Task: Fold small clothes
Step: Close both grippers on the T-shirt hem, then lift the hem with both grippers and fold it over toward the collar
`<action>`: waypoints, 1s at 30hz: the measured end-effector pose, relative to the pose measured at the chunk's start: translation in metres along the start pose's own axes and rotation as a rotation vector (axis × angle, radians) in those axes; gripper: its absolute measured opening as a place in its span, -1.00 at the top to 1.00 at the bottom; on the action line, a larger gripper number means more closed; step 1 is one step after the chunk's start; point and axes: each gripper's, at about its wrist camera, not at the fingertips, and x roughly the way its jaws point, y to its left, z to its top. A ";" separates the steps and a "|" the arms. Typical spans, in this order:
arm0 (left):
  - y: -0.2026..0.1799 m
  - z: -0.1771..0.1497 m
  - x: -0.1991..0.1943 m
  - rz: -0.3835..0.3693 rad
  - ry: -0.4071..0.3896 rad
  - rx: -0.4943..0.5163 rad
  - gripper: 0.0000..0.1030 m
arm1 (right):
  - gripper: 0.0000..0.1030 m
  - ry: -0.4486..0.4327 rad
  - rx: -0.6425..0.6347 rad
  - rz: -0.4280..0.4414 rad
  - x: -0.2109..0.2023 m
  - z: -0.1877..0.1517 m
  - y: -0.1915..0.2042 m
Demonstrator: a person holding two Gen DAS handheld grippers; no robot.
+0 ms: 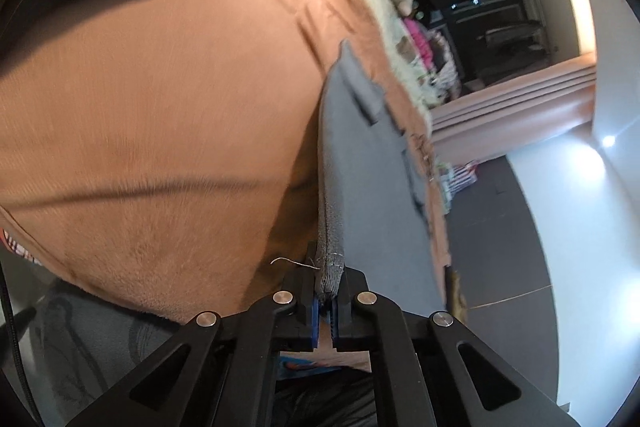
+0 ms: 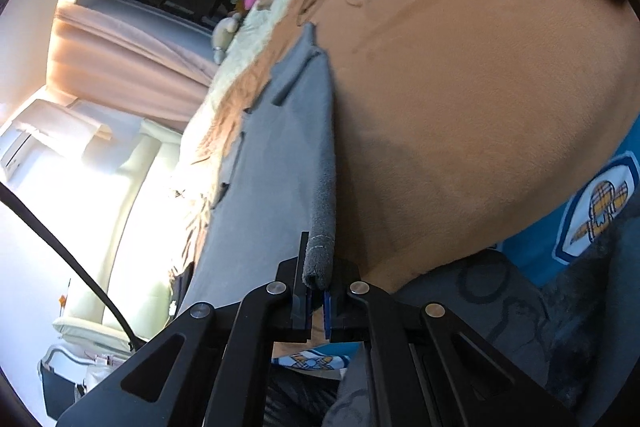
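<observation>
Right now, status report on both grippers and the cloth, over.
Left gripper shut on grey garment. Right gripper shut on it too. Brown blanket beneath. Nothing blocking.

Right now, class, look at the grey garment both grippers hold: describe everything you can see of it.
The grey garment looks like soft knit fabric with a thick rolled hem. It has strap-like tabs along its far edge. It hangs stretched over the tan blanket, one corner pinched in the shut left gripper, the other in the shut right gripper.
</observation>
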 end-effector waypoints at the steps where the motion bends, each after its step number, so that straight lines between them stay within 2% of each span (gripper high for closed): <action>1: -0.005 0.001 -0.006 -0.017 -0.010 0.005 0.94 | 1.00 -0.006 -0.010 0.010 -0.003 -0.001 0.005; 10: -0.057 0.005 -0.062 -0.123 -0.093 0.069 0.95 | 1.00 -0.072 -0.106 0.101 -0.055 -0.008 0.039; 19: -0.085 -0.017 -0.131 -0.183 -0.140 0.115 0.95 | 1.00 -0.106 -0.174 0.164 -0.105 -0.043 0.053; 26: -0.089 -0.039 -0.179 -0.217 -0.156 0.079 0.95 | 1.00 -0.115 -0.200 0.195 -0.128 -0.067 0.052; 30: -0.090 -0.055 -0.200 -0.258 -0.158 0.046 0.95 | 1.00 -0.152 -0.184 0.190 -0.136 -0.068 0.046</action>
